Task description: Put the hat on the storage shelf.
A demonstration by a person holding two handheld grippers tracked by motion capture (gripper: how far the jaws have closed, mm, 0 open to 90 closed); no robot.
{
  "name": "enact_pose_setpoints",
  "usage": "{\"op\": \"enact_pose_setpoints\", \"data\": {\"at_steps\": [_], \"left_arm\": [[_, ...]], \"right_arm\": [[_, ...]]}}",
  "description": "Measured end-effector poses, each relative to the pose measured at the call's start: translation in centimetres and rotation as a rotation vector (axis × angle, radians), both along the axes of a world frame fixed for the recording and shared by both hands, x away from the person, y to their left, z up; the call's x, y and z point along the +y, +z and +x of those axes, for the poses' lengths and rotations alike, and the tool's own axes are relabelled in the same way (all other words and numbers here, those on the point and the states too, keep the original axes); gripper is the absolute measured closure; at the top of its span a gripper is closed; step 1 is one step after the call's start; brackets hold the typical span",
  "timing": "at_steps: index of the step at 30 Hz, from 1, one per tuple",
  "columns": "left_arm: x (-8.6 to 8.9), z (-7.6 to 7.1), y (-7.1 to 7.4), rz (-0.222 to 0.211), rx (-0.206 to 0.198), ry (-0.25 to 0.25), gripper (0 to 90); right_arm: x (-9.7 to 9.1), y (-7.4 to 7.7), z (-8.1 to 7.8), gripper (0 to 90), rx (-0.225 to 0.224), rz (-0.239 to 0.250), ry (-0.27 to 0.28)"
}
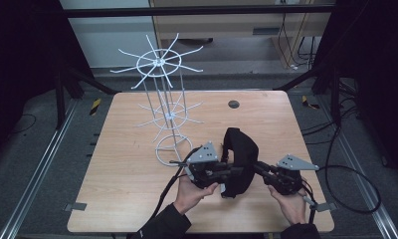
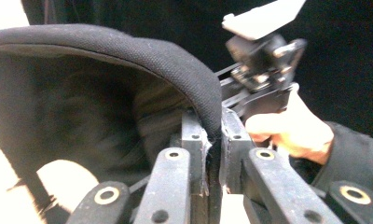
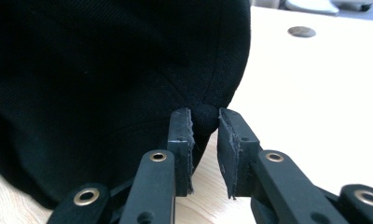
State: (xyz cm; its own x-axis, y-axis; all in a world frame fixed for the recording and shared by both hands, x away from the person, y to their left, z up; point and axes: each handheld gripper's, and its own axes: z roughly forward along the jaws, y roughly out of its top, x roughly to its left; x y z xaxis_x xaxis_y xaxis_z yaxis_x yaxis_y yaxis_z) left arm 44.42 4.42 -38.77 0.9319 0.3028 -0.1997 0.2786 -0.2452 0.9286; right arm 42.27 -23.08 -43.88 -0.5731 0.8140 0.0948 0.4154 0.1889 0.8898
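Centrally, black cap (image 1: 239, 159) on bare wooden table (image 1: 122, 174), dark room around.

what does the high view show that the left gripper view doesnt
High view alone: the white wire rack standing on the wooden table, a dark round disc near the table's far edge, and the left gripper and right gripper meeting the black cap from opposite sides.

Left gripper view alone: the left gripper's jaws closed tight on the cap's stitched edge, and the cap's hollow inside.

Both: the black cap, and the right gripper with the hand that holds it.
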Motion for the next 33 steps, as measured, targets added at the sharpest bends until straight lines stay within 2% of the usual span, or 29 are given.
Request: {"op": "enact_pose_setpoints", "data": {"at_steps": [7, 12, 17, 18, 19, 22, 25, 33], "left_arm": [[1.1, 0.7, -1.2, 0.034, 0.025, 0.042, 78.9], [0.9, 1.2, -2.8, 0.096, 0.041, 0.089, 76.5], [1.1, 1.7, -3.5, 0.149, 0.040, 0.169, 69.3], [1.2, 2.0, -3.9, 0.177, 0.041, 0.212, 66.5], [1.2, 2.0, -3.9, 0.177, 0.041, 0.212, 65.9], [1.5, 2.4, -4.7, 0.208, 0.057, 0.265, 65.3], [1.5, 2.8, -5.7, 0.237, 0.073, 0.284, 61.5], [2.2, 2.7, -5.9, 0.260, 0.068, 0.308, 59.1]], "right_arm": [[-0.8, 1.8, -0.8, 75.5, -0.021, -0.057, -0.043], [-0.6, 2.6, -1.1, 75.5, -0.029, -0.138, -0.075], [-0.5, 3.0, -1.1, 75.5, -0.022, -0.158, -0.082], [-0.4, 3.3, -1.1, 75.6, -0.025, -0.160, -0.076], [-0.4, 3.3, -1.1, 75.6, -0.025, -0.160, -0.076], [-0.2, 3.8, -1.1, 75.6, -0.021, -0.177, -0.073], [0.3, 4.4, -1.0, 75.4, 0.010, -0.202, -0.068], [2.0, 3.0, 0.6, 75.2, 0.032, -0.232, -0.077]]}}
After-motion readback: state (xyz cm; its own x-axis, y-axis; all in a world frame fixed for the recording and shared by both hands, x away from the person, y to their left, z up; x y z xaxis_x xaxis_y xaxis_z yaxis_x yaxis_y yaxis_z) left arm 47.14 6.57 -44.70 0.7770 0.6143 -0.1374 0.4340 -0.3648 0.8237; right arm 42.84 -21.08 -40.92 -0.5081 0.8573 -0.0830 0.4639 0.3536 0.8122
